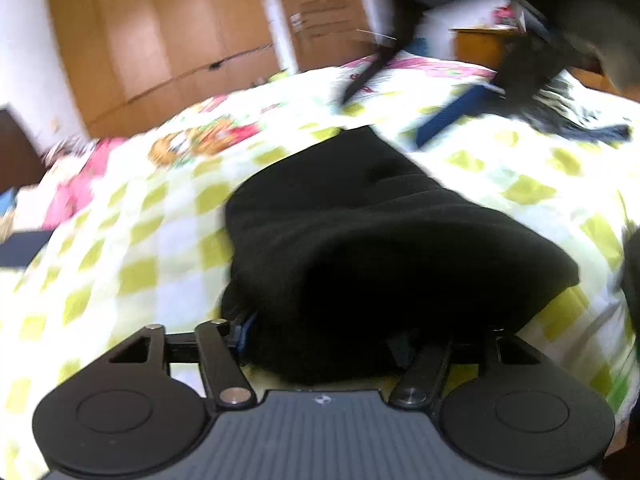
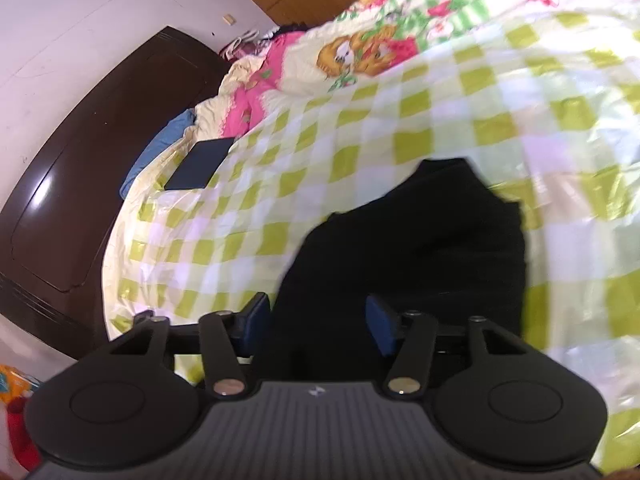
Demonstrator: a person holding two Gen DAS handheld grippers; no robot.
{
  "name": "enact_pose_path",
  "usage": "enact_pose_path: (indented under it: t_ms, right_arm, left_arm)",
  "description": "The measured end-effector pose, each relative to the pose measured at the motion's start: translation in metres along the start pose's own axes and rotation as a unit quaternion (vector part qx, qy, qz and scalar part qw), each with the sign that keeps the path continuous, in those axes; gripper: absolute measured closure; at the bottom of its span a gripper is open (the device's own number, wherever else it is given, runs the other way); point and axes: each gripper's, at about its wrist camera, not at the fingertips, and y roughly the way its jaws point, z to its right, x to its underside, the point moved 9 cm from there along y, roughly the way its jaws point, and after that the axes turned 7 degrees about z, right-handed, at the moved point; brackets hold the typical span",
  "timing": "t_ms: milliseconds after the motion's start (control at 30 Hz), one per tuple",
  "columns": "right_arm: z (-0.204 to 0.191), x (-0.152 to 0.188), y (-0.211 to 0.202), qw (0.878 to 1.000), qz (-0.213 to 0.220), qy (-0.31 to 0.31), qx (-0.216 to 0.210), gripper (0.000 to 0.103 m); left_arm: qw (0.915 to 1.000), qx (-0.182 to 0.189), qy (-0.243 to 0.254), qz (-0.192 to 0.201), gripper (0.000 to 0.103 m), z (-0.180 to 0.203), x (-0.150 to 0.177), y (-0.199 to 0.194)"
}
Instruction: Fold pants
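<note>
The black pants (image 1: 360, 248) lie bunched on the bed, on a quilt (image 1: 132, 240) checked in lime green and white. In the left wrist view the cloth is heaped over the front of the left claw (image 1: 360, 332); one blue-padded finger (image 1: 242, 330) peeks out at the left, the other is buried under the fabric, so whether this claw is spread or pinching the cloth cannot be told. In the right wrist view the pants (image 2: 420, 248) run up from between the two blue pads of the right claw (image 2: 320, 320), which is spread wide with the dark cloth filling the gap and touching at least the left pad (image 2: 256, 316).

Farther out, the quilt carries a cartoon print of orange-haired figures (image 2: 360, 54) with pink and red patches. A dark flat rectangle (image 2: 200, 164) lies on the quilt near the dark brown headboard (image 2: 72, 200). Other dark and navy garments (image 1: 452, 116) lie at the far side of the bed, in front of wooden cupboard doors (image 1: 160, 40). Pink lettering near the quilt's edge is too blurred to read. Each claw body bears a small pale emblem (image 2: 316, 391), with no legible words.
</note>
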Motion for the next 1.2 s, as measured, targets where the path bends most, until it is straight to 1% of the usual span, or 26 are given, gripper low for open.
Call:
enact_pose_path:
  t_ms: [67,133,200,300,367,433,500,533,600,667,700,733,800,833,900,967,1033,1067,1100,1167,1200]
  right_arm:
    - [0.019,-0.001,0.001,1.000,0.008,-0.007,0.018,0.045]
    - [0.034,0.001,0.001,0.999,0.006,-0.018,0.043,0.045]
    - [0.037,0.012,-0.005,0.999,-0.007,-0.030,0.036,0.045]
    - [0.027,0.037,-0.013,0.997,-0.024,-0.069,0.022,0.045]
    - [0.016,0.056,-0.011,0.994,-0.042,-0.098,0.012,0.045]
    - [0.007,0.063,-0.011,0.990,-0.041,-0.134,0.014,0.045]
    - [-0.004,0.059,-0.013,0.989,-0.033,-0.146,-0.007,0.045]
    - [-0.010,0.052,-0.014,0.987,-0.029,-0.158,-0.016,0.046]
    - [-0.016,0.033,-0.016,0.980,-0.016,-0.197,-0.016,0.046]
    - [-0.022,0.011,-0.010,0.974,-0.019,-0.223,-0.021,0.045]
    - [-0.025,0.000,-0.006,0.971,-0.019,-0.236,-0.025,0.045]
    - [-0.030,-0.011,0.001,0.967,-0.023,-0.253,-0.029,0.044]
    - [-0.041,-0.026,0.020,0.953,-0.044,-0.296,-0.042,0.041]
    - [-0.050,-0.032,0.033,0.942,-0.058,-0.326,-0.053,0.039]
    - [-0.062,-0.035,0.058,0.919,-0.092,-0.377,-0.070,0.039]
    - [-0.070,-0.034,0.085,0.897,-0.141,-0.409,-0.090,0.039]
    - [-0.070,-0.030,0.110,0.875,-0.184,-0.435,-0.104,0.038]
    - [-0.064,-0.030,0.119,0.869,-0.197,-0.443,-0.100,0.038]
    - [-0.059,-0.031,0.129,0.866,-0.210,-0.444,-0.096,0.038]
    - [-0.045,-0.034,0.145,0.865,-0.239,-0.432,-0.094,0.038]
    - [-0.040,-0.035,0.151,0.866,-0.251,-0.422,-0.099,0.038]
  left_arm:
    - [0.9994,-0.008,-0.029,-0.020,0.025,-0.014,0.006,-0.002]
    - [0.9970,-0.031,-0.051,-0.048,0.025,-0.031,0.017,-0.006]
    - [0.9947,-0.050,-0.064,-0.063,0.025,-0.044,0.027,-0.016]
    - [0.9912,-0.073,-0.083,-0.073,0.025,-0.062,0.037,-0.035]
    - [0.9891,-0.077,-0.102,-0.073,0.025,-0.068,0.036,-0.044]
    - [0.9886,-0.073,-0.117,-0.060,0.025,-0.072,0.025,-0.055]
    - [0.9897,-0.063,-0.122,-0.041,0.025,-0.076,0.016,-0.071]
    - [0.9901,-0.056,-0.125,-0.032,0.025,-0.076,0.011,-0.079]
    - [0.9904,-0.030,-0.134,-0.014,0.025,-0.072,-0.001,-0.088]
    - [0.9900,-0.012,-0.141,0.001,0.025,-0.063,-0.014,-0.090]
    - [0.9892,0.005,-0.146,0.006,0.025,-0.055,-0.020,-0.090]
    - [0.9886,0.015,-0.149,0.010,0.025,-0.049,-0.023,-0.088]
    - [0.9872,0.029,-0.157,0.007,0.024,-0.033,-0.026,-0.076]
    - [0.9866,0.035,-0.160,0.001,0.024,-0.027,-0.025,-0.068]
    - [0.9865,0.036,-0.159,-0.018,0.024,-0.017,-0.019,-0.049]
    - [0.9852,0.034,-0.166,-0.025,0.024,-0.016,-0.018,-0.038]
    - [0.9781,0.051,-0.199,-0.033,0.024,-0.019,-0.017,-0.031]
    - [0.9749,0.057,-0.212,-0.038,0.024,-0.021,-0.016,-0.028]
    - [0.9727,0.059,-0.221,-0.043,0.024,-0.022,-0.015,-0.026]
    - [0.9719,0.058,-0.223,-0.045,0.024,-0.024,-0.016,-0.026]
    - [0.9720,0.059,-0.223,-0.044,0.024,-0.026,-0.017,-0.025]
